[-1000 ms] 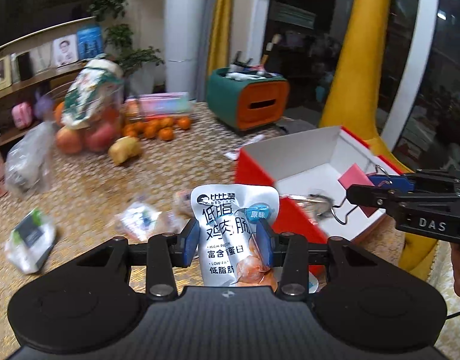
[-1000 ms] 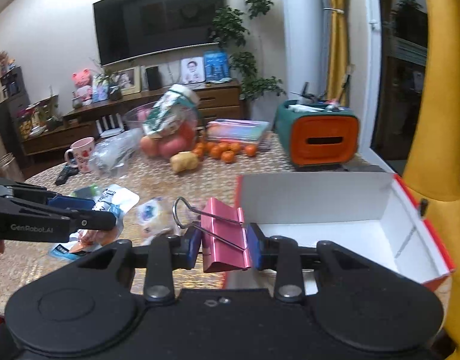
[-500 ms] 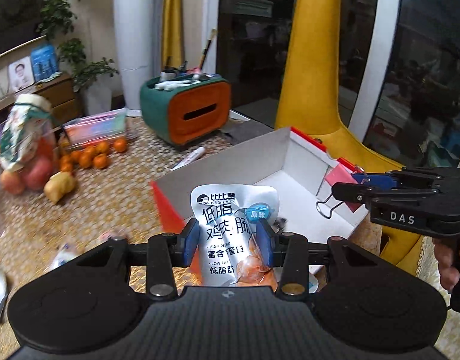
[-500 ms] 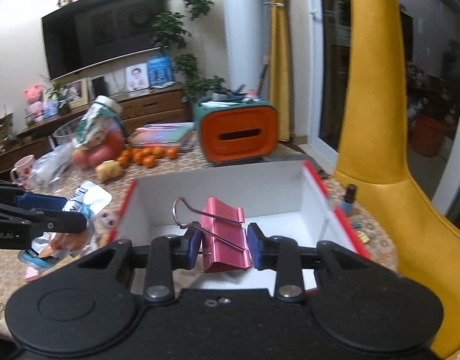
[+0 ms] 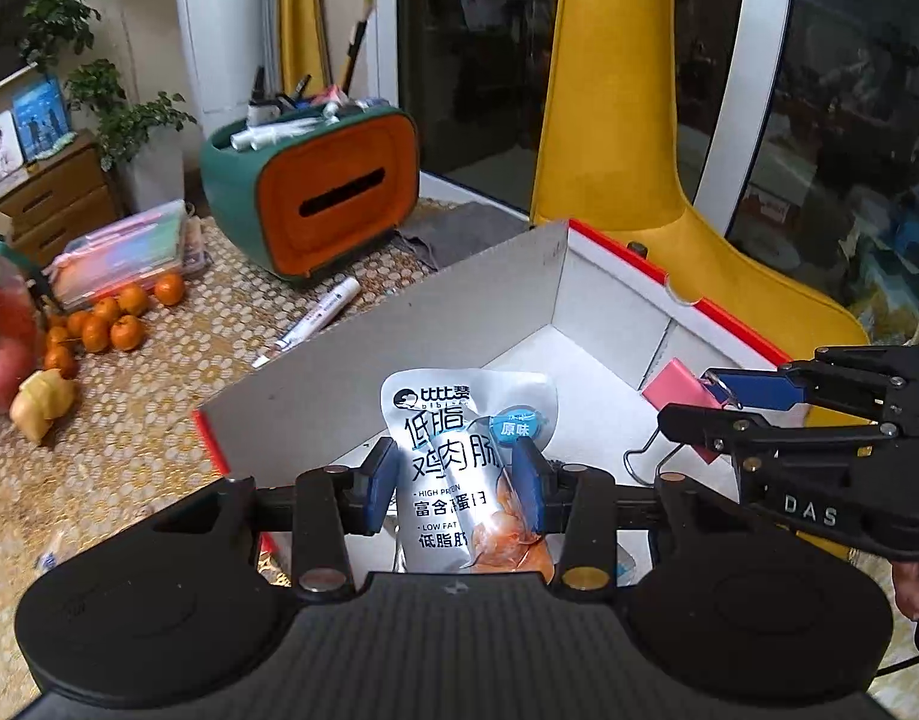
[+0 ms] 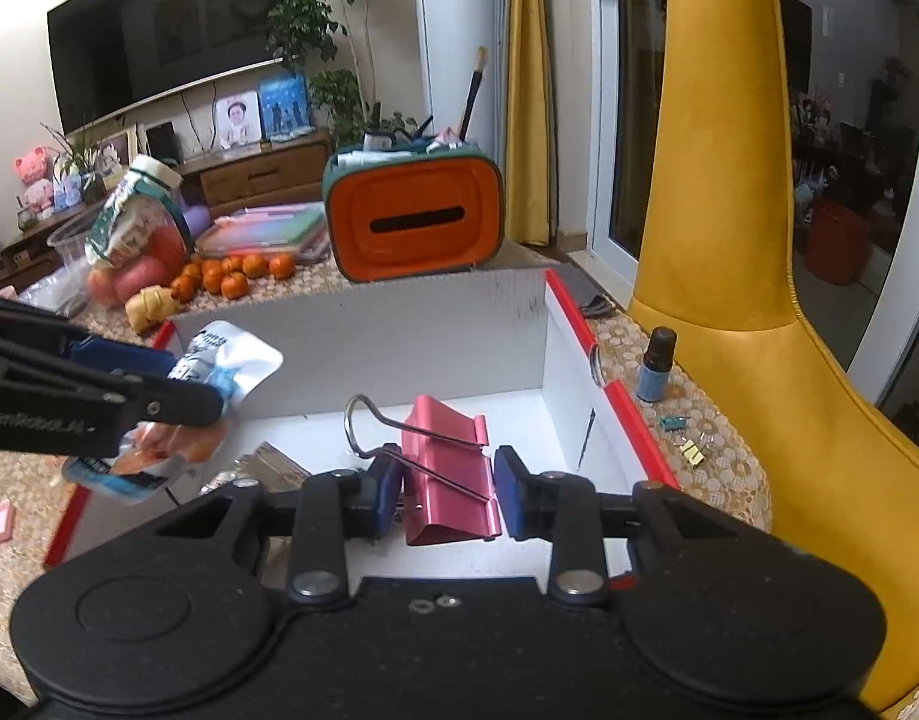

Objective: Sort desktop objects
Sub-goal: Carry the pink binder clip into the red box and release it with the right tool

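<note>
Looking along my left gripper (image 5: 453,483), I see its blue fingers (image 5: 378,483) clamped on a silver snack pouch (image 5: 465,450), which stands upright between them. The pouch hangs over the open red-and-white box (image 5: 615,324), above its near left part. On the worktop (image 5: 159,396) to the left of the box lie small oranges (image 5: 108,321), a white marker (image 5: 315,318) and a green-and-orange tissue holder (image 5: 315,192). My right gripper (image 6: 447,489) comes in from the right side, and its fingers (image 6: 510,492) are closed on a pink binder clip (image 6: 447,474), wire handles pointing left. The clip too is held above the box's white floor, apart from the pouch. On the worktop right of the box stand a small dark bottle (image 6: 654,363) and a yellow chair (image 6: 759,276) beyond it.
</note>
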`<state>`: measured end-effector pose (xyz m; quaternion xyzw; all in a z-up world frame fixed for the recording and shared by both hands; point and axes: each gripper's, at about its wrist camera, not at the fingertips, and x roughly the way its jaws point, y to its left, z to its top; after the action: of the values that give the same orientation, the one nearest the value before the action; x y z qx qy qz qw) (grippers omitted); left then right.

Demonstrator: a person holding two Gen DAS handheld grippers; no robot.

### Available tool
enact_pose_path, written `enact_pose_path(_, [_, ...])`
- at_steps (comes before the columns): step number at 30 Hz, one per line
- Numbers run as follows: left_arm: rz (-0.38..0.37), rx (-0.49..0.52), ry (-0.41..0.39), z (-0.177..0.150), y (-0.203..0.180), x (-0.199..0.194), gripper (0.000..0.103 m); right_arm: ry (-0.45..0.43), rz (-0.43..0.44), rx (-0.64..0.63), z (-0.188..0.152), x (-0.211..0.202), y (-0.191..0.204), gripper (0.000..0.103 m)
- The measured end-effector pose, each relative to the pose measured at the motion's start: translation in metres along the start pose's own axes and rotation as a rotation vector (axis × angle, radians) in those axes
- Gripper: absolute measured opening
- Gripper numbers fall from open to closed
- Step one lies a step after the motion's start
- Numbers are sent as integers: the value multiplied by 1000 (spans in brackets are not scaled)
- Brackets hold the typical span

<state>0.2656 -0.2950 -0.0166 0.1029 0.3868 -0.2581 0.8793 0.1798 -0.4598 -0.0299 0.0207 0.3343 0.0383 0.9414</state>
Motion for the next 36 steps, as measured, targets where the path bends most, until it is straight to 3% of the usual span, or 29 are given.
enact_pose_path(12, [-1,25,103,1,1,55,40,88,-3,-26,0,38,0,33])
enact_pose_path(19, [-26,-2,148,1,6,72,40,120,-10,-54,0,48,4,33])
enact_pose_path(25, [-42,-28,140,1,10,70,42,140,-17,-44,-3,52,3,33])
enact_pose_path(32, [-92,-99,108,-1,18,60,43,120,-27,-87,-5,41,10,52])
enact_pose_path(36, [-103,-113,76,-4,21,43,45,103,-29,-90,-2,31,12,57])
